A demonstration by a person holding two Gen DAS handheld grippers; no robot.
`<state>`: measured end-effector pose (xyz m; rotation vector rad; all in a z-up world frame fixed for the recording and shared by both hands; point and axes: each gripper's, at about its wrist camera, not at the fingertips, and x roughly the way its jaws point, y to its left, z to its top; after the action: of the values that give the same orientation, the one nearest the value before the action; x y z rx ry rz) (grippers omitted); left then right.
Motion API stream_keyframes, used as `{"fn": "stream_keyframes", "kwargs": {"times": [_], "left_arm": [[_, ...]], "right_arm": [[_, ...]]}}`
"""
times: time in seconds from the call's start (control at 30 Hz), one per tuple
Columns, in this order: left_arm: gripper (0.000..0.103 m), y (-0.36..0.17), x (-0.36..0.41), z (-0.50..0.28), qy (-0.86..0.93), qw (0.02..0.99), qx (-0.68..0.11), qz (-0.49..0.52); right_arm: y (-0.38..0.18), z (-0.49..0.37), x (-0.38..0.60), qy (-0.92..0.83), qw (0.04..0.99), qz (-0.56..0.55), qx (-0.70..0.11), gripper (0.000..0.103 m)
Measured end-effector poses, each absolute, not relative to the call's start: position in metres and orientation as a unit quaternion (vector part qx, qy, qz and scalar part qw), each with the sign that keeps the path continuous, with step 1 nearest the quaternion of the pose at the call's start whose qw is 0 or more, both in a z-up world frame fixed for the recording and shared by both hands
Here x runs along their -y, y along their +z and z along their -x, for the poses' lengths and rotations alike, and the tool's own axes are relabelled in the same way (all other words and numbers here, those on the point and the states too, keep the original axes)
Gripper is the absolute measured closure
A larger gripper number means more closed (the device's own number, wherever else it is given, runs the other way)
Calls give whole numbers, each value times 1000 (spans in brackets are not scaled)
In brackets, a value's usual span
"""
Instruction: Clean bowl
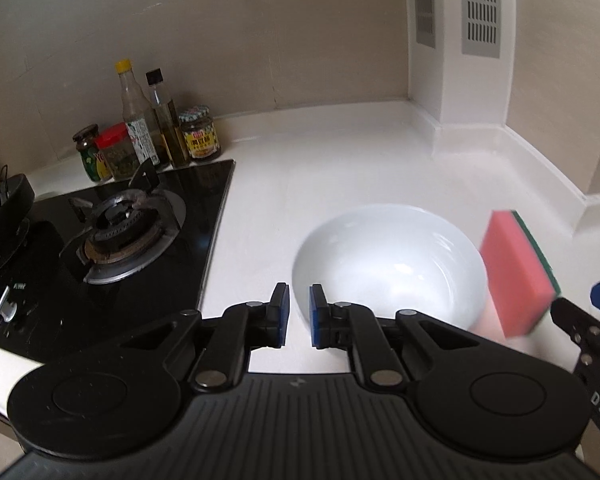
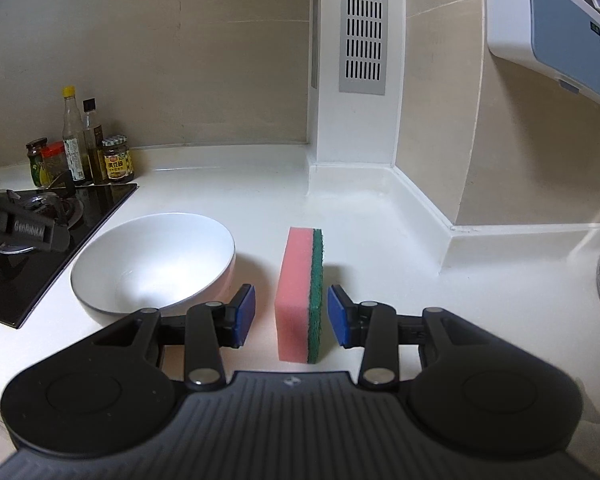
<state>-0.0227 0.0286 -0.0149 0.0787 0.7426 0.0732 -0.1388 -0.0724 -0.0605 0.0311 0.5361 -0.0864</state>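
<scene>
On a white kitchen surface (image 2: pixel 260 184), the right tool (image 2: pixel 291 314) stands apart around an upright pink-and-green sponge (image 2: pixel 298 292), pads clear of it. The left tool (image 1: pixel 299 312), narrowly parted, holds nothing beside the white bowl (image 1: pixel 388 268). Condiment bottles (image 1: pixel 148 120) line the wall behind the hob (image 1: pixel 112 232).

Sponge (image 1: pixel 518 272) motion-blurred — pan (image 1: pixel 0 216) cut off at left edge.

Home kitchen. I'm over a white countertop (image 2: pixel 228 184) with a black glass gas hob (image 1: pixel 112 236) set into it, burner and knobs visible. 5 condiment bottles and jars (image 1: pixel 156 120) against the beige tiled wall (image 1: pixel 220 40). Wall-mounted water heater (image 2: pixel 560 28) up right, vent grille (image 2: pixel 362 24) on the corner column.
</scene>
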Motion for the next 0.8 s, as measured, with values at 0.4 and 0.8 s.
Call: {"fn": "stream_keyframes", "kwargs": {"times": [0.4, 0.8], "left_arm": [[91, -27, -12, 71, 21, 916, -400, -30], [91, -25, -6, 120, 21, 910, -413, -15]], "right_arm": [[-65, 182, 79, -42, 957, -30, -287, 68], [-56, 227, 72, -26, 957, -31, -288, 68]]}}
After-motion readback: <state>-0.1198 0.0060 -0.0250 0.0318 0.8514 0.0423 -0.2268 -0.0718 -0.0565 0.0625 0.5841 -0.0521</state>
